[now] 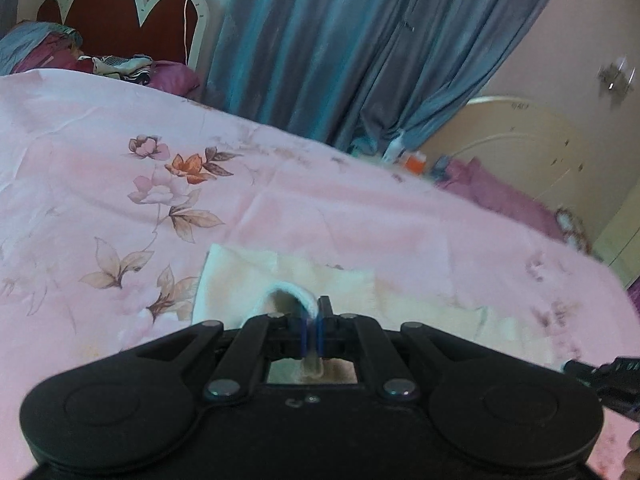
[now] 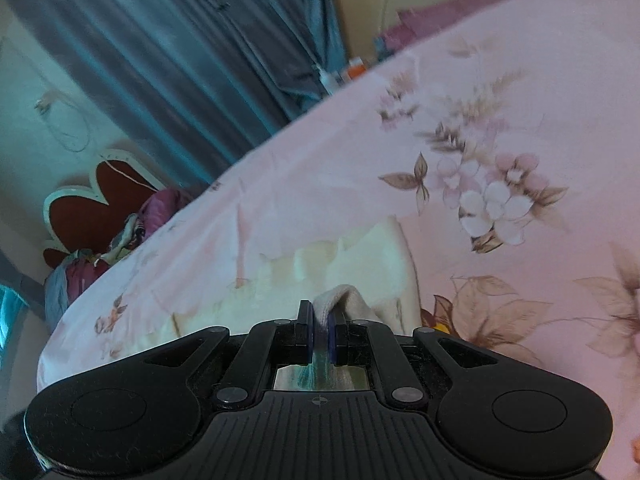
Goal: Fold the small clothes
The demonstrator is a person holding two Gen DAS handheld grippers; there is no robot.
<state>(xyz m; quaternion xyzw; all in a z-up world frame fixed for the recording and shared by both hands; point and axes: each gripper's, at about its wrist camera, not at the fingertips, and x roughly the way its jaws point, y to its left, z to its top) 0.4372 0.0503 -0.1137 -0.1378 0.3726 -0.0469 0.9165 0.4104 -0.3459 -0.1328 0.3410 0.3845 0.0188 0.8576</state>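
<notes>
Cream knit fabric, the small garment (image 1: 240,276), lay spread on the pink floral bedsheet (image 1: 120,128), with its near edge lifted off the bed. Left gripper (image 1: 311,328) and right gripper (image 2: 319,326) each had their jaws pressed together on a thin fold of that edge. Risks, as judged: the pinches were shallow, so a fold could slip free if the hands pulled apart or rose unevenly, and the far portion, already rumpled in the right wrist view, could drag and bunch, or catch the sheet beneath. Surroundings: blue curtains (image 1: 340,40) and a red scalloped headboard (image 1: 120,12) stood far off; pillows (image 1: 168,76) lay at far left, and what seemed to be bottles (image 1: 394,148) blurred at far right. Nothing obstructed the fold.
</notes>
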